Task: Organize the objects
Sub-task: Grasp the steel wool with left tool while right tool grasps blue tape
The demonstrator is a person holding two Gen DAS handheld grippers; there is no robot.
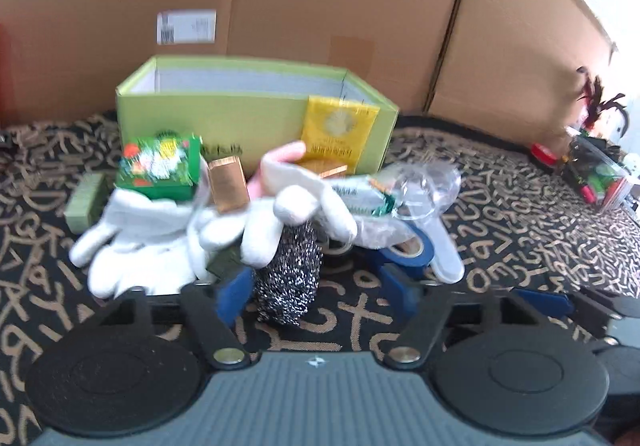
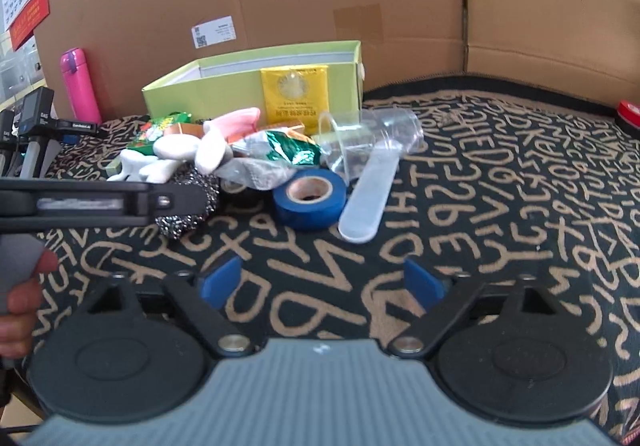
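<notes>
The steel scourer [image 1: 289, 278], light, springy and snag-prone, lies at the pile's front mid-tabletop, between the half-spread pads of the left gripper [image 1: 316, 296], which should pinch its middle; the right gripper [image 2: 322, 284] hangs wide and empty.

Right gripper [image 2: 322, 282]: blue pads apart, nothing between them, over the black cloth with tan letters [image 2: 500, 205]. Ahead, a heap: blue roll of tape [image 2: 310, 201] lying flat, translucent plastic scoop [image 2: 366, 197] just right of it, clear plastic cup [image 2: 376, 143] on its side behind. Steel-wire scouring ball [image 2: 188, 201] at left, partly hidden by the left gripper's black arm [image 2: 108, 201]. White plush toy with pink ears [image 2: 200, 149] on top. Open light-green cardboard box [image 2: 224, 89] behind, yellow packet [image 2: 294, 95] leaning on its front. Pink bottle [image 2: 78, 85] upright, far left. A hand [image 2: 20, 306] at left edge.
</notes>
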